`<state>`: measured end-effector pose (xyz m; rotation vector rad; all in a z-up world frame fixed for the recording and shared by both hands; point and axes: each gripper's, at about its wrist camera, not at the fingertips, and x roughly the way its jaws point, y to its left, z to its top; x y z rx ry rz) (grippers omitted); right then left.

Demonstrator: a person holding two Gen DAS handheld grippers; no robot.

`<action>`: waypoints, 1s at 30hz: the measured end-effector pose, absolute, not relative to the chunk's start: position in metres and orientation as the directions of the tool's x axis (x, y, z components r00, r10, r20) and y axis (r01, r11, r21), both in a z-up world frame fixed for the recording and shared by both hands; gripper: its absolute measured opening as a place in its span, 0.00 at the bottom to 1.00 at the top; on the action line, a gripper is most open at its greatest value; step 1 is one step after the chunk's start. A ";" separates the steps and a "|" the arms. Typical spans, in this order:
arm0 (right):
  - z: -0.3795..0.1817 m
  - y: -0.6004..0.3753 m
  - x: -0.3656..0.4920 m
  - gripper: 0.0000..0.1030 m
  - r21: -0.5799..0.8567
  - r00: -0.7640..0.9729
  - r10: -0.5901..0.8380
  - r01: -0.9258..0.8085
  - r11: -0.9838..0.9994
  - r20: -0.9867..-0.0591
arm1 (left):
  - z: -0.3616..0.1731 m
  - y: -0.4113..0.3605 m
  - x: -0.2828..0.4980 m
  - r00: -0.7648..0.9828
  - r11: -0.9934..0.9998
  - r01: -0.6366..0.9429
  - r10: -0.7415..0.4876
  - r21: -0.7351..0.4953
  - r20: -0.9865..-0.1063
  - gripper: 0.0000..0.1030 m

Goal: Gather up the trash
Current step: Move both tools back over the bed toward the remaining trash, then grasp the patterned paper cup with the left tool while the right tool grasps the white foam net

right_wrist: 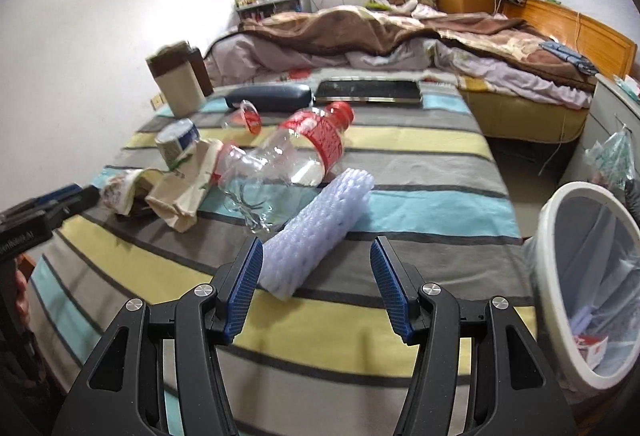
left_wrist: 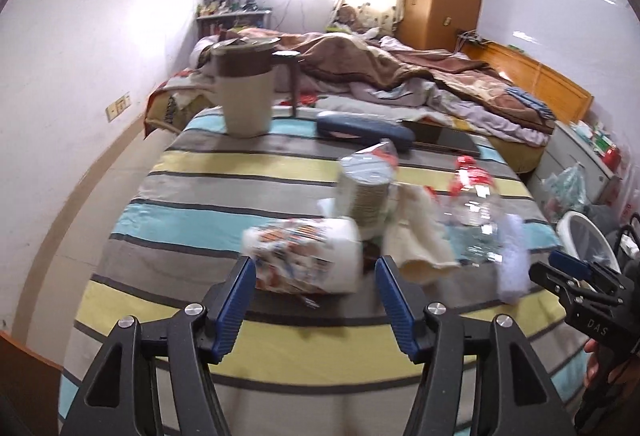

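Trash mostly uncollected, both claws empty
A cup (left_wrist: 308,256) lies ahead of the parted left claw (left_wrist: 316,272); foam (right_wrist: 316,228) before the parted right claw (right_wrist: 316,256); bin (right_wrist: 560,276) barely filled

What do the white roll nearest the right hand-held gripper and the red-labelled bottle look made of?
White netted roll: probably soft foam mesh, matt, its dimpled lattice surface showing. Crushed red-labelled bottle: thin clear plastic, glossy, see-through, creased and dented.
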<state>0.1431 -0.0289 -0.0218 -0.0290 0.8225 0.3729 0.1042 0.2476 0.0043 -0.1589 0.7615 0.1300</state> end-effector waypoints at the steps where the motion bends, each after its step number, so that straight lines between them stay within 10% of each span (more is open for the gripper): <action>1: -0.024 -0.028 0.145 0.61 0.108 0.615 0.300 -0.330 0.938 -0.729 | 0.003 0.254 0.107 0.718 0.979 -0.180 0.060 -0.101 -0.694 0.60; 13: -0.032 -0.025 0.161 0.61 0.132 0.599 0.252 -0.237 0.962 -0.760 | -0.024 0.274 0.129 0.666 0.970 -0.132 -0.065 -0.203 -0.743 0.60; 21: -0.028 -0.021 0.153 0.20 0.110 0.610 0.265 -0.279 0.954 -0.746 | -0.027 0.242 0.120 0.653 0.968 -0.061 -0.147 -0.245 -0.743 0.60; 30: -0.027 -0.030 0.152 0.14 0.106 0.620 0.262 -0.278 0.955 -0.740 | -0.020 0.191 0.095 0.623 0.971 0.093 -0.228 -0.218 -0.748 0.60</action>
